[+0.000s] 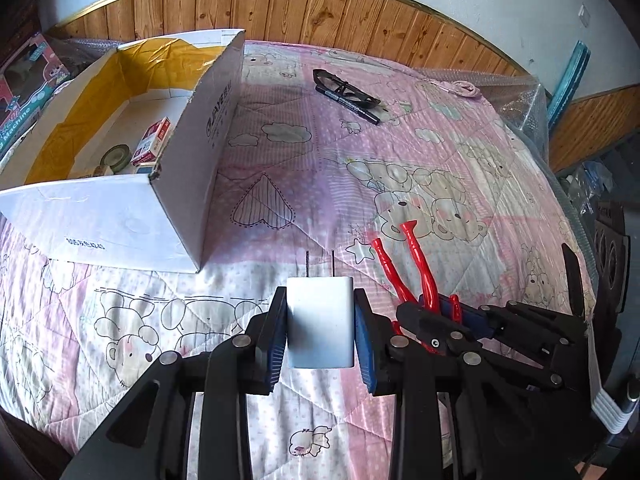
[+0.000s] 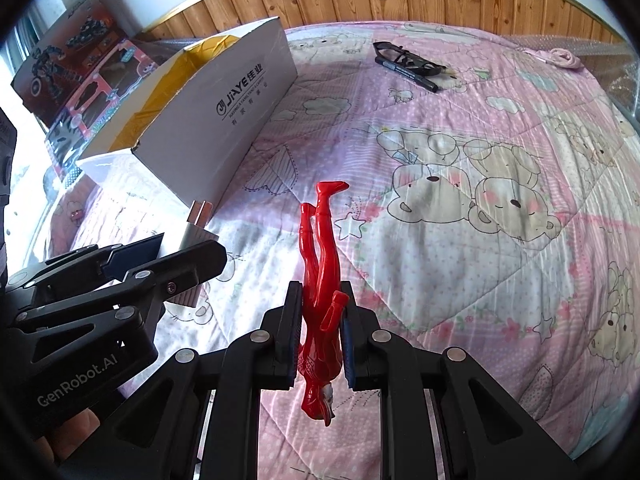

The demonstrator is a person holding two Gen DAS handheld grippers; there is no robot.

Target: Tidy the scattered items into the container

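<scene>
From where I sit, the biggest thing under both cameras is the bed, covered by a pink quilt (image 1: pixel 400 168) printed with bears, clouds and hearts. A wood-panelled wall (image 1: pixel 320 4) runs behind it.

On the left side of the quilt stands the open cardboard box (image 1: pixel 200 148), white outside with yellow tape lining the inner walls. Looking into it through my left camera, I can see a small red and white carton (image 1: pixel 152 144) and a roll of tape (image 1: pixel 116 158) lying on its floor. Some toy boxes (image 2: pixel 76 76) are stacked beyond it, off the bed.

My left gripper (image 1: pixel 321 328) is clamped on a white charger (image 1: pixel 321 322), prongs pointing forward, held just above the quilt and near the closest corner of the box. My right gripper (image 2: pixel 322 332) is just beside it, clenched around the torso of a red figure (image 2: pixel 322 280); the figure's legs stick out ahead of the fingers and its head hangs back toward the camera. Both held items are outside the box.

Well apart from both grippers, toward the far side of the quilt, a pair of black glasses (image 1: pixel 344 88) lies touching a black marker (image 1: pixel 348 105). Farther right, at the quilt's edge, is a small pink item (image 2: pixel 560 56) I cannot make out.
</scene>
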